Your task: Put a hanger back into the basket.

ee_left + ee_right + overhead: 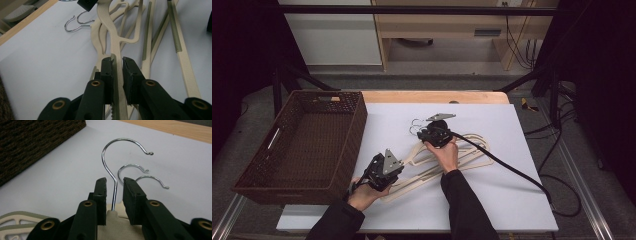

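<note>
Together, flat cream hangers (447,160); curved chrome hooks (125,150); woven brown basket (302,145).

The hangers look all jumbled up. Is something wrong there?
Nothing looks broken or spilled. The cream hangers lie overlapping in a loose pile on the white board, their metal hooks bunched together. The brown basket beside them sits straight.

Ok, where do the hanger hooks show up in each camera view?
High view: the hooks lie mid-table on the white board, toward its far edge.
Left gripper view: hooks at upper left, flat on the board.
Right gripper view: hooks at centre, the biggest rising between the jaws.
Shared landmark: the wooden table edge beyond the hooks.
</note>
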`<action>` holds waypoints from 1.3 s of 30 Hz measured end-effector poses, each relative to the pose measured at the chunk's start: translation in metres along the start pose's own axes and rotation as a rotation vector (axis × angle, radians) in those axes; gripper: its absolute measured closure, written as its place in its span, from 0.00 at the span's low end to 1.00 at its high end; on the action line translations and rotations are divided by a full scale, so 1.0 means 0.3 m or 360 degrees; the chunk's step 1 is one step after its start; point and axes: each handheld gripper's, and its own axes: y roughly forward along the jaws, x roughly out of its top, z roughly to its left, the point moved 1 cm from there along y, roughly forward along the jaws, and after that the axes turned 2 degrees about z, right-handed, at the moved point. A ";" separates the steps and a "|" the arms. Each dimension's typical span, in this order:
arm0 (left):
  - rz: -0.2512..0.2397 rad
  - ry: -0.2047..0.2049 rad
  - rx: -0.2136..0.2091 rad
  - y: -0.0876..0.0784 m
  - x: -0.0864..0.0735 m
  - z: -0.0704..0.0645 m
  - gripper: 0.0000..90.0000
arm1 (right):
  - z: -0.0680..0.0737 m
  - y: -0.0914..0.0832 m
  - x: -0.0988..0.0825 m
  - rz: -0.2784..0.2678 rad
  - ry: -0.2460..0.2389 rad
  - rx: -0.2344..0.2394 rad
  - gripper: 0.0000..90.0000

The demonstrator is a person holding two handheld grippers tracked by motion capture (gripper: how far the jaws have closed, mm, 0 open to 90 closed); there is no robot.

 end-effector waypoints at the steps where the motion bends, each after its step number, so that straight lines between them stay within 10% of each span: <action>1: 0.0001 -0.0001 0.0001 0.001 -0.001 -0.002 0.88 | -0.001 0.004 -0.001 0.0004 0.0013 0.0008 0.86; 14: 0.0031 -0.0026 -0.0032 0.010 -0.015 -0.009 0.87 | 0.014 -0.020 -0.001 0.0024 0.0048 0.0030 0.98; 28: -0.0071 -0.0418 -0.0457 0.027 0.004 0.086 0.40 | 0.082 -0.119 -0.012 -0.0139 -0.0090 0.0071 0.99; 39: -0.0068 -0.0473 -0.0511 0.085 0.038 0.072 0.64 | 0.121 -0.196 -0.025 -0.0233 -0.0200 0.0103 0.99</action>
